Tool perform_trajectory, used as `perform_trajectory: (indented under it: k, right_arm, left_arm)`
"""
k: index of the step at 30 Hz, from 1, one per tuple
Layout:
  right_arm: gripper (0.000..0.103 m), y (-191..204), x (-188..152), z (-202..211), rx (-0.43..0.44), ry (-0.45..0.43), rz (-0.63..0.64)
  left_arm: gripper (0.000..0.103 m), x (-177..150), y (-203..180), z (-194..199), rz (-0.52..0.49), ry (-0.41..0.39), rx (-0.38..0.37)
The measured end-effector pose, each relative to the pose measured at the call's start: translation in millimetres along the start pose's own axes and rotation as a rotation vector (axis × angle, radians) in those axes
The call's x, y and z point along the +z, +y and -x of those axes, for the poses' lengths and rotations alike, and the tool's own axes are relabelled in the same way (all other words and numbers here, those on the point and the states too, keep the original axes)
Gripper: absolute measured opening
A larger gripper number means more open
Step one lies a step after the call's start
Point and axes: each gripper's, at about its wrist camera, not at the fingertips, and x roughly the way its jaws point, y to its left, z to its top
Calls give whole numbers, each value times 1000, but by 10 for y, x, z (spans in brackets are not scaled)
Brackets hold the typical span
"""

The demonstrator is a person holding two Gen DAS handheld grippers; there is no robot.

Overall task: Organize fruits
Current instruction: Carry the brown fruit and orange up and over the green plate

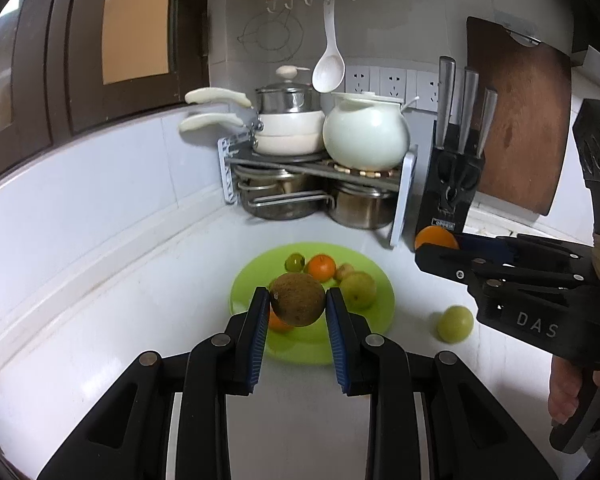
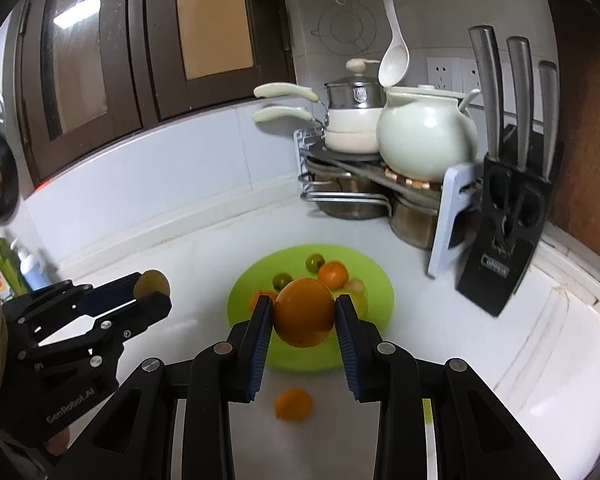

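Green plate (image 1: 244, 280) holds 5 fruits; 2 grippers hold 1 each.

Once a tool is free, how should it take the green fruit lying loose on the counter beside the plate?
Grip the green fruit across its widest middle, coming down from above. It is round, so any pad direction works. It sits alone on the counter, right of the green plate, with open space all around it.
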Motion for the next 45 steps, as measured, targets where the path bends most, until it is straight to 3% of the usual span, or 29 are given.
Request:
perform_trajectory:
  k: [12,20,45]
  right_arm:
    - [33,-255,377,-474,-26,-15,-65]
    - [33,-343,476,-933,-20,48,-96]
    - [33,-440,430,-1897,-34,217,-149]
  left_arm:
    - [29,377,81,-460,-19,-12,0]
    - [29,493,184,-907,-17,41,2]
    - [29,356,369,-1995,-11,235,-14]
